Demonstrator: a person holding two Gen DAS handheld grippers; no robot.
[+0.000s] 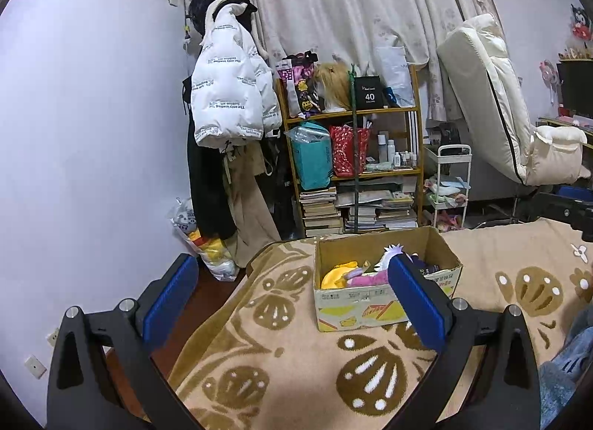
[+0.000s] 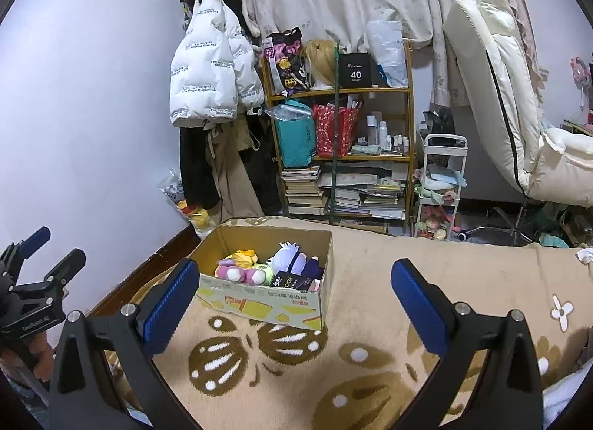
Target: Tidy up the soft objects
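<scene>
A: Start at the grippers. How do they stand?

B: The left gripper (image 1: 292,296) is spread wide with nothing between its blue pads (image 1: 417,304). The right gripper (image 2: 296,304) is wide as well and empty. Both hover above the blanket (image 1: 281,356) on the bed.

A: What does one view give that the other does not?

B: The right wrist view catches the left gripper from outside, at its far left edge, with a hand (image 2: 26,359) under it. It also looks further into the box (image 2: 259,304): a white-haired doll (image 2: 291,257) in dark clothes, a pink plush (image 2: 237,272), a yellow one (image 2: 242,256) and a small dark carton (image 2: 294,280). In the left wrist view the right pad covers part of the box, so only the yellow plush, some pink and a bit of white hair show. That view has blue cloth (image 1: 567,367) at its right edge.

A: Where is the box, and how does it lie?

B: On the blanket near the bed's left edge, just beyond the fingertips. It is open-topped brown cardboard with yellow and red print on the near wall. Its long axis runs left to right, slightly skewed.

A: And behind?

B: A shelf (image 2: 341,156) of bags and books, a white jacket (image 2: 213,74) hanging left of it, a pale chair (image 2: 519,115) at right.
</scene>
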